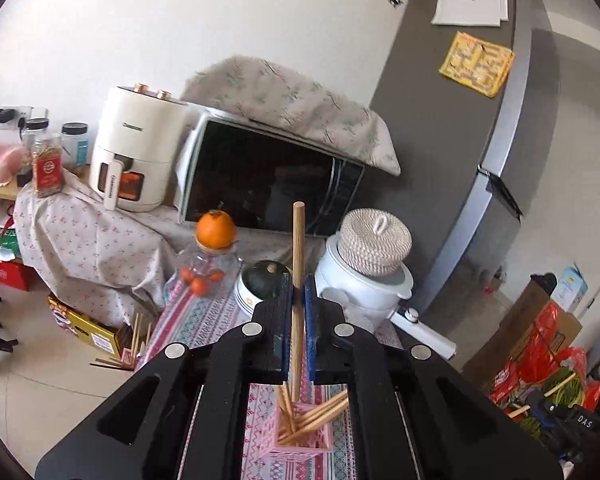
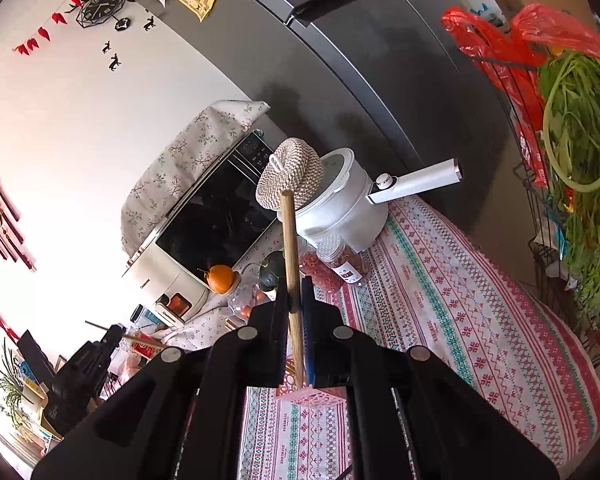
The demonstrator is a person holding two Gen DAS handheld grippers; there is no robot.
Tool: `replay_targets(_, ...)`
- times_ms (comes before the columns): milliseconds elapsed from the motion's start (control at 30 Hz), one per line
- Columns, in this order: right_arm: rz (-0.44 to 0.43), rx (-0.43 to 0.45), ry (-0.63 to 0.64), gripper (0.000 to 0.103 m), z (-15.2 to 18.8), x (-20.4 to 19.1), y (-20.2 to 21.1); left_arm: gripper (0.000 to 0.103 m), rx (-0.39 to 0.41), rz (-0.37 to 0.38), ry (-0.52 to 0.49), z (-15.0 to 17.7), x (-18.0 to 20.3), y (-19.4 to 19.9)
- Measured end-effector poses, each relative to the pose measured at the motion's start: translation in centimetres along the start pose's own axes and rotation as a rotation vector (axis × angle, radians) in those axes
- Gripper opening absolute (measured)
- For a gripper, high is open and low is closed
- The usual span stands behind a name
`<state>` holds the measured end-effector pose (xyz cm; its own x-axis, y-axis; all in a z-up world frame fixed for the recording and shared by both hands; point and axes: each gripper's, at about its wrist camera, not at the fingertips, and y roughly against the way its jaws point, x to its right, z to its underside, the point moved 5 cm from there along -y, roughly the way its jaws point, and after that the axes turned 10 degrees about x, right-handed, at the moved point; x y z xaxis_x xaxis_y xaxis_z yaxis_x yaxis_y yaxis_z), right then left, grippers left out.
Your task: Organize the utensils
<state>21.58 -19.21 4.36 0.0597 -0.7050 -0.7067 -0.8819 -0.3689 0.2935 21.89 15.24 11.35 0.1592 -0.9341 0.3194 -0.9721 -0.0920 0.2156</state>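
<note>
Fingers of my left gripper (image 1: 298,300) pinched narrow on a wooden chopstick (image 1: 299,280), stick upright, its lower end over the pink basket (image 1: 300,438). Basket sits on the patterned tablecloth (image 1: 204,320) just below my fingers, several more chopsticks (image 1: 320,414) leaning inside it. My right gripper (image 2: 295,304) likewise clamped on a second chopstick (image 2: 290,248), tilted slightly, lower end at the pink basket's rim (image 2: 312,394); can't tell if it touches.

Beyond the left fingers: dark green squash (image 1: 266,278) in a white bowl, glass jar (image 1: 204,272) with an orange (image 1: 216,229) on top, white electric pot (image 1: 360,292) with a woven lid (image 1: 374,246). Behind, a microwave (image 1: 268,184) under a floral cloth, white air fryer (image 1: 134,152), brand text too blurred to read. Red-label spice jar (image 1: 47,166), writing illegible. Grey fridge (image 1: 452,140) with a yellow printed sheet (image 1: 476,62), unreadable.

Right view: two jars of red dried stuff (image 2: 332,264) beside the pot, label unreadable; tablecloth has small repeated lettering, not legible. Red bag (image 2: 500,48) and greens (image 2: 580,140) on a wire rack at far right.
</note>
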Motion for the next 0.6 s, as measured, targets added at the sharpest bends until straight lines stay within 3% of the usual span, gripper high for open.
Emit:
replay_targets(133, 0.005, -0.001, 0.005, 0.007, 0.0, 0.2, -0.1, 0.006, -0.104, -0.019, -0.031, 3.4, 1.1, -2.2)
replay_targets(167, 0.005, 0.0, 0.003, 0.007, -0.1, 0.2, -0.1, 0.009, -0.127, -0.028, -0.045, 4.2, 1.2, -2.6)
replay_targets(233, 0.003, 0.001, 0.0, 0.007, -0.2, 0.2, -0.1, 0.026, -0.142, -0.023, -0.039, 5.2, 1.0, -2.4)
replay_targets(300, -0.004, 0.007, 0.004, 0.007, -0.2, -0.2, -0.1, 0.037, -0.119, -0.037, -0.028, 5.3, 0.6, -1.5)
replay_targets(467, -0.014, 0.005, 0.02, 0.007, -0.1, -1.8, -1.2, 0.041, -0.058, -0.063, 0.11, 4.7, -2.6, 1.7)
replay_targets(600, -0.021, 0.003, 0.075, 0.007, 0.6, -4.4, -3.0, 0.042, -0.067, -0.095, 0.153, 4.7, -4.5, 2.5)
